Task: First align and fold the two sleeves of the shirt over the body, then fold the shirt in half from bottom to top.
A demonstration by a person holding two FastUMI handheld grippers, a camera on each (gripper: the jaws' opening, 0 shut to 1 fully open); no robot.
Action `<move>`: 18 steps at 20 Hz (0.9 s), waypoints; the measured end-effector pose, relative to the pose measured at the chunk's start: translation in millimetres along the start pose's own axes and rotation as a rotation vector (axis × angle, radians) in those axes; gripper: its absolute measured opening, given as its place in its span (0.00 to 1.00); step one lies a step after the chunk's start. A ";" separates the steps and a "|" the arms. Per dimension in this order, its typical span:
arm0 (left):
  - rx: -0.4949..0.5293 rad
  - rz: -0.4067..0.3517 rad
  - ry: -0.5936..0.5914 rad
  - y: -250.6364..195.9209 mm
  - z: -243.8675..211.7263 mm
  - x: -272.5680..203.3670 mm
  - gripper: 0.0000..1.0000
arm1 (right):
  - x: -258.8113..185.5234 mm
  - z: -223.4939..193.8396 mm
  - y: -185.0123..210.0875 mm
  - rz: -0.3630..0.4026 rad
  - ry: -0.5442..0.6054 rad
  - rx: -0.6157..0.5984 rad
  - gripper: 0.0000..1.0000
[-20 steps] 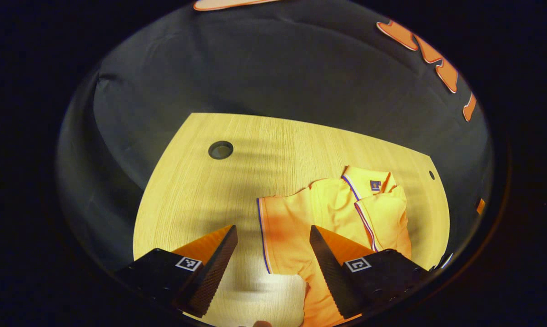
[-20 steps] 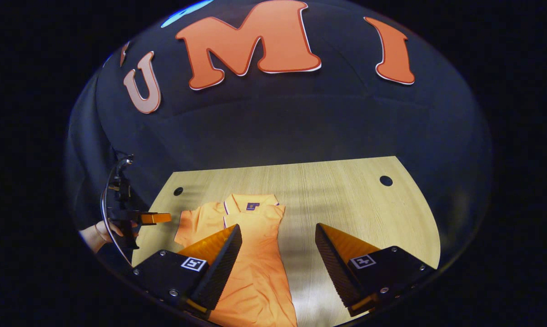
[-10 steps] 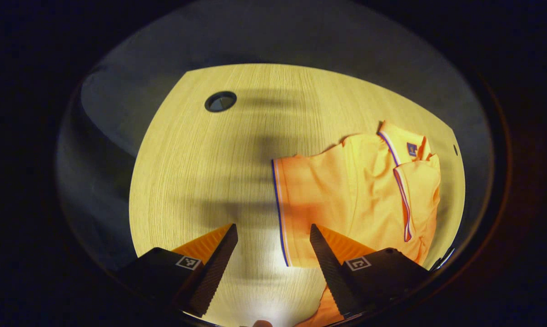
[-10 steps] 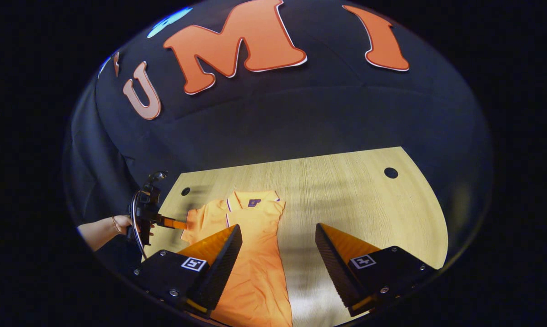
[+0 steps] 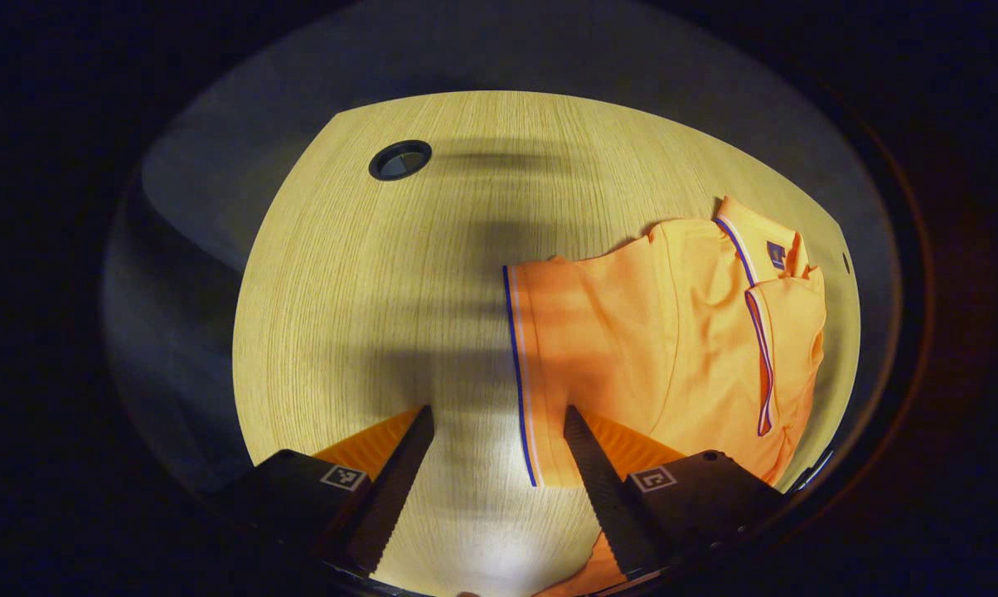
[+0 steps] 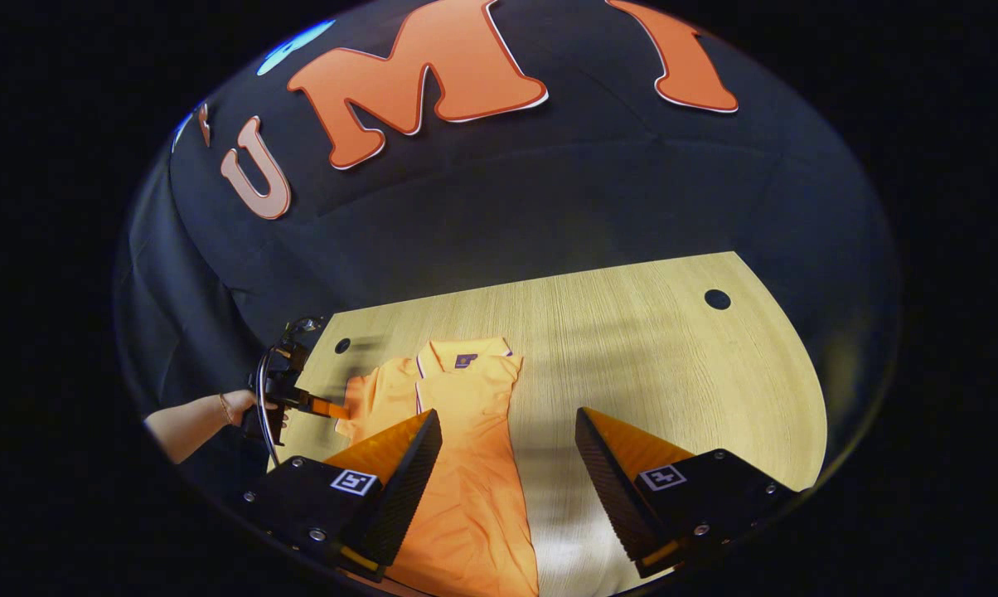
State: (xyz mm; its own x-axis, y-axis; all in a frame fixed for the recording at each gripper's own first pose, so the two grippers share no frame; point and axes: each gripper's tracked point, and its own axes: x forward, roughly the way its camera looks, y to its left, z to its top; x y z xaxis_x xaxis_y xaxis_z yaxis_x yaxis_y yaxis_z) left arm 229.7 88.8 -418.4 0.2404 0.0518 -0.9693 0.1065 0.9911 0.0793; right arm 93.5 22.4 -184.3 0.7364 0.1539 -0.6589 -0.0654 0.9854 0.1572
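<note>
An orange polo shirt [image 5: 673, 332] with striped trim lies flat on the wooden table [image 5: 383, 290]. One sleeve is folded over the body; the other sleeve [image 5: 549, 348] spreads out flat, its striped cuff edge between my left gripper's [image 5: 497, 489] open fingers. In the right gripper view the shirt [image 6: 466, 448] runs from collar to hem toward the camera. My right gripper [image 6: 507, 481] is open above the table, its left finger over the shirt's body. The left gripper [image 6: 321, 406], held by a hand [image 6: 242, 410], reaches at the spread sleeve's edge.
The table has a round cable hole [image 5: 399, 159] at its far left corner and another hole [image 6: 717, 299] at the far right. Bare wood lies left of the shirt in the left gripper view. The black cloth wall stands behind the table.
The left gripper has dropped and moved in toward the spread sleeve, so the cuff edge now sits between its fingers. The right gripper has hardly moved.
</note>
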 end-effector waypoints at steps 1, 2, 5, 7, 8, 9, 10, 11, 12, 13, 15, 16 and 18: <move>-0.008 0.001 -0.002 0.0 0.0 -2.8 0.99 | -0.8 0.2 1.9 0.006 0.004 0.007 0.99; -0.015 -0.004 -0.019 -3.8 2.8 -4.2 0.94 | -1.5 -0.5 3.3 0.016 0.008 0.012 0.99; -0.010 -0.028 -0.056 -15.5 3.8 -2.0 0.33 | -2.6 -1.0 3.3 0.018 0.011 0.009 0.99; 0.024 -0.009 -0.074 -17.0 2.0 -1.5 0.04 | -4.1 -2.2 1.9 0.010 0.010 0.003 0.99; 0.046 -0.003 -0.062 -15.8 2.5 -4.6 0.01 | -4.6 0.2 1.6 0.005 0.001 -0.002 0.99; 0.061 0.010 -0.048 -17.0 1.1 -6.5 0.01 | -4.8 1.2 0.7 0.002 -0.010 -0.003 0.99; 0.078 0.021 -0.052 -19.3 1.8 -9.4 0.01 | -6.5 3.6 -0.1 -0.001 -0.019 -0.005 0.99; 0.096 0.035 -0.067 -19.4 5.1 -15.8 0.01 | -8.7 5.6 -1.0 -0.009 -0.030 -0.011 0.99; 0.111 0.047 -0.082 -22.7 9.1 -24.1 0.01 | -11.7 7.4 -2.7 -0.018 -0.041 -0.020 0.99; 0.130 0.059 -0.097 -25.0 11.0 -32.0 0.01 | -13.5 8.6 -4.9 -0.026 -0.053 -0.030 0.99; 0.167 0.094 -0.116 -27.6 15.9 -51.7 0.01 | -20.0 11.3 -8.4 -0.042 -0.075 -0.047 0.99; 0.186 0.110 -0.123 -31.1 17.7 -60.2 0.01 | -24.1 13.2 -10.6 -0.051 -0.089 -0.055 0.99; 0.222 0.130 -0.143 -42.7 20.7 -75.5 0.01 | -31.1 15.7 -13.5 -0.069 -0.119 -0.071 0.99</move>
State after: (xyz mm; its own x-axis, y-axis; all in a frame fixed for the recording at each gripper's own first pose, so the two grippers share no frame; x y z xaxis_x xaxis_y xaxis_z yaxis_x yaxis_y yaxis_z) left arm 227.0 40.0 -343.8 0.3976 0.1428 -0.9064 0.2709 0.9255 0.2646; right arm 82.1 3.1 -154.4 0.8150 0.0801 -0.5739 -0.0564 0.9967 0.0591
